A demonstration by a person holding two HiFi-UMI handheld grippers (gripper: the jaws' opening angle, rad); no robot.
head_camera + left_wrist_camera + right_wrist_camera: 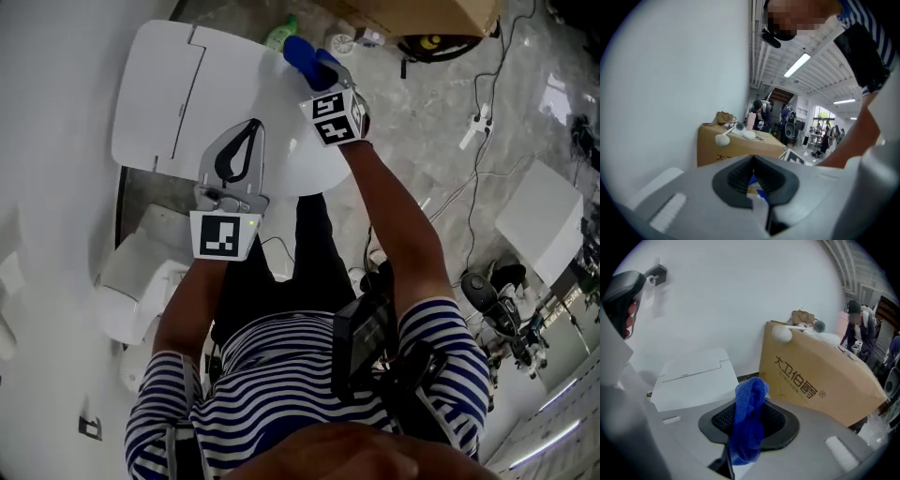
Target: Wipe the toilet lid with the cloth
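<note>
The right tool (pixel 316 67) was clenched on the blue cloth (pixel 300 53). In the right gripper view the cloth (pixel 751 394) stood up between the two dark pads as a folded loop. It hung down over the gap, so the right tool (pixel 749 405) showed little of its inner faces. From the head view, the cloth sat at the far right edge of the white toilet lid (pixel 267 89), just beside a green bottle (pixel 279 36). Whether the cloth pressed on the lid or hung just above it could not be determined from any view.

The left tool (pixel 255 124) was held over the middle of the lid with its tips together and nothing gripped. In the left gripper view its tips (pixel 753 158) met above a loop-shaped opening between the pads. Blue and white scraps seen through that opening were too blurred to identify. The lid itself did not appear in that view.

The cistern top (pixel 155 94) lay just beside the lid, toward the wall, and also showed beyond the right tool (pixel 691 378). A cardboard box (pixel 815 376) stood near it. In the head view the box (pixel 431 14) was cut off by the top edge.
</note>
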